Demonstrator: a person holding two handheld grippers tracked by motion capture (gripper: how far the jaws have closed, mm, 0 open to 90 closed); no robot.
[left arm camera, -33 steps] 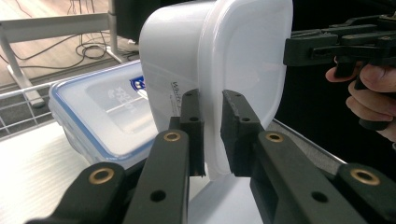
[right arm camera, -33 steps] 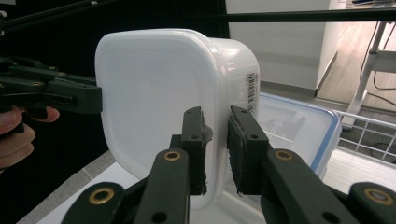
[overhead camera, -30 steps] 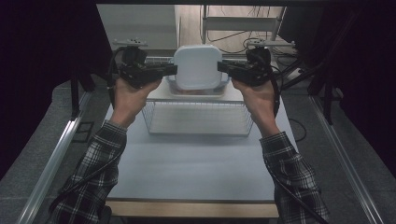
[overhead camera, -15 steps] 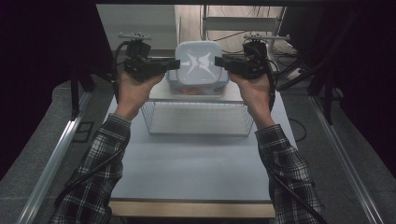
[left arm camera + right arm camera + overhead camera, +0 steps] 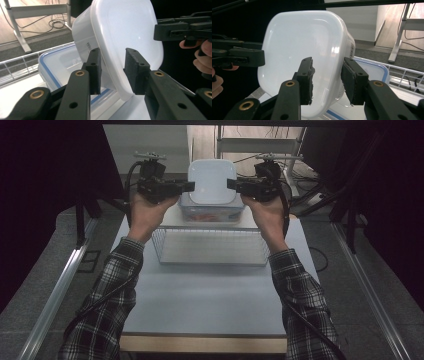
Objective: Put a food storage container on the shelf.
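White tub [image 5: 211,181], side print unreadable, between both loosening tools [image 5: 188,185] [image 5: 233,183], jaws just opening

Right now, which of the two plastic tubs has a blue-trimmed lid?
The lower tub, resting on the table; the white tub stacked on it is plain.

Plaid flannel sleeves [image 5: 115,290]; black grippers, brass screws, trailing cables.
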